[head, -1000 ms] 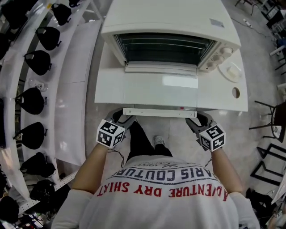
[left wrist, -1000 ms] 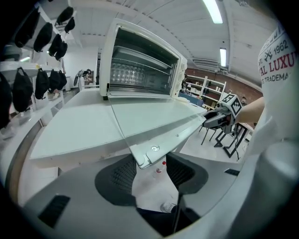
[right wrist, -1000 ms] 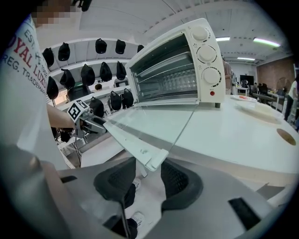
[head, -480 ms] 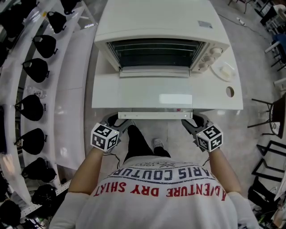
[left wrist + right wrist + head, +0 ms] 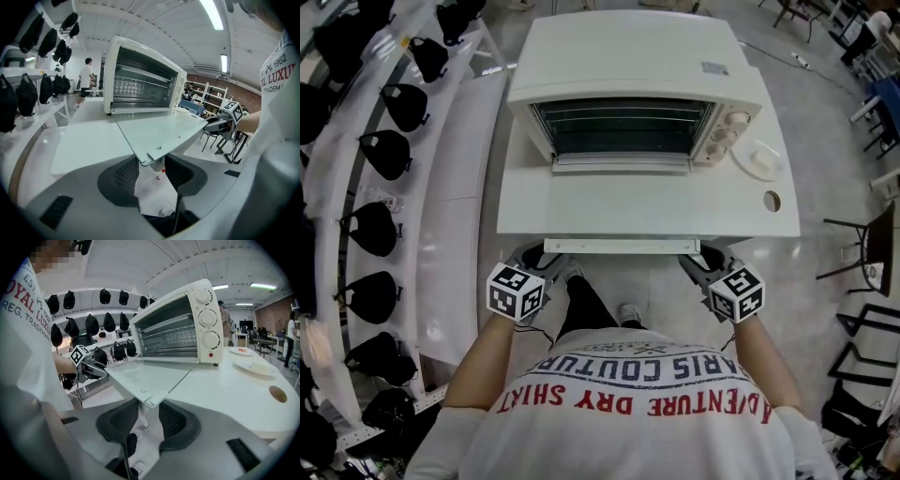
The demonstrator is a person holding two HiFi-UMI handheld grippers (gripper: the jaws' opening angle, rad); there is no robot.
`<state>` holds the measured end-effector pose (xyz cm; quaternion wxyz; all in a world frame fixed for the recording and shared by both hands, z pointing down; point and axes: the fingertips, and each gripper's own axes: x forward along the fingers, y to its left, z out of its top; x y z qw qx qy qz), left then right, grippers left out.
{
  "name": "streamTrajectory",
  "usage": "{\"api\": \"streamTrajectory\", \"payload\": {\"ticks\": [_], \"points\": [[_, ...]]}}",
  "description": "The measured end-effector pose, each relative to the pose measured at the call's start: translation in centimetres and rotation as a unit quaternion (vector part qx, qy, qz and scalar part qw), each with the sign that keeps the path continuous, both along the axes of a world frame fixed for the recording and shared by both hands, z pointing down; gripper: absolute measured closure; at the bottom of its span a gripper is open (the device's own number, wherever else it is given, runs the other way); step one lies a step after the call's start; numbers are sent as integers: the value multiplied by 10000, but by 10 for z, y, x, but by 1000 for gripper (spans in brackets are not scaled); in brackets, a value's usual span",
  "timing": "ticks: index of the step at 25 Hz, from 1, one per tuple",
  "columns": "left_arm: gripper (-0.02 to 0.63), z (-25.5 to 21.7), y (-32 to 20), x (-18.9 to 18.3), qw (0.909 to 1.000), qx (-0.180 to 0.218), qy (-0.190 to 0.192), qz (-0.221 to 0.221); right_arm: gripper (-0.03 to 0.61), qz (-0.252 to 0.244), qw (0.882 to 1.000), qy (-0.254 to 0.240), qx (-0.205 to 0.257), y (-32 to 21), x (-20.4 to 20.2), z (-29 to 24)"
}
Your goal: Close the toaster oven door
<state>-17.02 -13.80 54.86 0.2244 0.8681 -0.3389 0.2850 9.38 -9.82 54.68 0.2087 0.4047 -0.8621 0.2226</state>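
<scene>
Left hand-held gripper (image 5: 151,172): jaws spread but closing, the near left corner of the folded-down door (image 5: 619,202) between them. The toaster oven (image 5: 628,66) sits on the tabletop (image 5: 773,223). Right hand-held gripper (image 5: 149,416) is closing likewise around the right corner.

Bright, even indoor light – ceiling strip lights (image 5: 213,14) at the top of the left gripper view blow out to white. In the head view the white toaster oven (image 5: 628,56) looks nearly washed out, shadows faint. Both gripper views are heavy fisheye – black rounded corners, bent lines toward edges, soft blurry foreground.
</scene>
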Motion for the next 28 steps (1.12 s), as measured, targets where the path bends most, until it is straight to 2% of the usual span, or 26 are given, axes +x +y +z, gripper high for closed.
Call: {"api": "streamTrajectory", "payload": {"ticks": [22,28], "points": [[443,-71,-13,2,9982,432,384,-156,471,357,9968,-490,520,-9,2,-70],[446,-83,-19,1,9972,607,384,-205,471,372,9961,-434,668,-15,1,-82]]}}
